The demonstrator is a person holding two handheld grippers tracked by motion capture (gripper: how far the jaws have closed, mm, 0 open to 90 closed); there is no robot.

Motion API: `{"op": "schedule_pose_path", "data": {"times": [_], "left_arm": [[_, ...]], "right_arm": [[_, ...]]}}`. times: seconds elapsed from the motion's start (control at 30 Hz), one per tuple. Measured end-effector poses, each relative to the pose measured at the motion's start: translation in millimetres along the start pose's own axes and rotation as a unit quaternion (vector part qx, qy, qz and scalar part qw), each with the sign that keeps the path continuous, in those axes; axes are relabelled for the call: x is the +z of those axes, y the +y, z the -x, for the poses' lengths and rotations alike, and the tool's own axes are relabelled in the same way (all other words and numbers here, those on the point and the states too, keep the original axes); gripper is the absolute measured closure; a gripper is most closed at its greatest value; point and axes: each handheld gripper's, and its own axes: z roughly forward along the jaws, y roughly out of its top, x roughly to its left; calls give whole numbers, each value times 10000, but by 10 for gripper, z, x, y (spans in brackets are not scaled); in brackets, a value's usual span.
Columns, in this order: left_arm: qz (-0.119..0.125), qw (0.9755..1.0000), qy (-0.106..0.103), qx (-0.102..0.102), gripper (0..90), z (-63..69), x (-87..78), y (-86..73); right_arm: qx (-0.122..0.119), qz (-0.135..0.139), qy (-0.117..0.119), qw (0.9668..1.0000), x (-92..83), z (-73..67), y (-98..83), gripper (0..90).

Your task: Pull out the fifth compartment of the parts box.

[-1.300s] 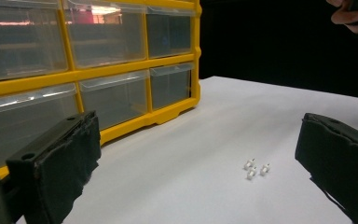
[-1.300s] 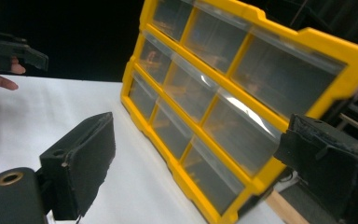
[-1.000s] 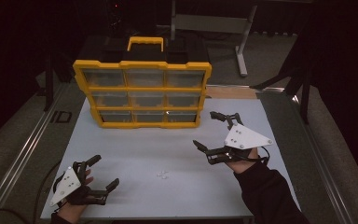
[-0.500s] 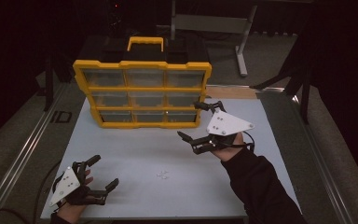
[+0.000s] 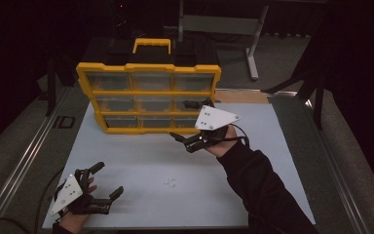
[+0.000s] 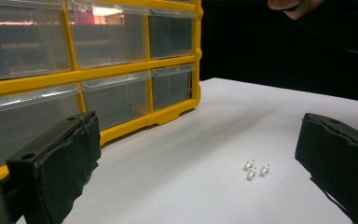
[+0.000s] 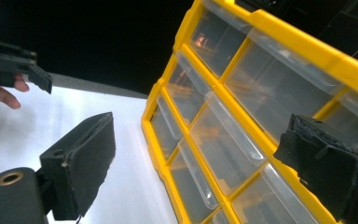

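High view: fixed cam above the near edge of the table (image 5: pixel 141 161), looking forward and down; whole table plus the yellow drawer cabinet (image 5: pixel 148 100) at the far side. Left gripper view: cam low, near the table surface at the near-left corner, facing far-right, cabinet front (image 6: pixel 88 65) at its left and the small white parts (image 6: pixel 255 170) close ahead. Right gripper view: cam very near the cabinet front (image 7: pixel 242 116), tilted, looking along it toward the left. All 3 views share the cabinet drawers; high and left gripper views also share the white parts (image 5: pixel 169 183).
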Motion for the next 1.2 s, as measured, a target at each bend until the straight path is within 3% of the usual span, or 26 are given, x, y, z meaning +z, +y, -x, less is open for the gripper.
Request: {"op": "schedule_pose_path", "data": {"times": [0.37,0.87,1.2], "left_arm": [[-3,10000,-3,-12,1,2,-12,1],[16,10000,11,-27,1,2,-31,3],[35,10000,24,-64,1,-6,-43,2]], "right_arm": [[-132,-178,234,9995,249,20,27,93],[-566,-483,285,9968,568,84,119,121],[-652,-554,407,9955,748,115,142,121]]}}
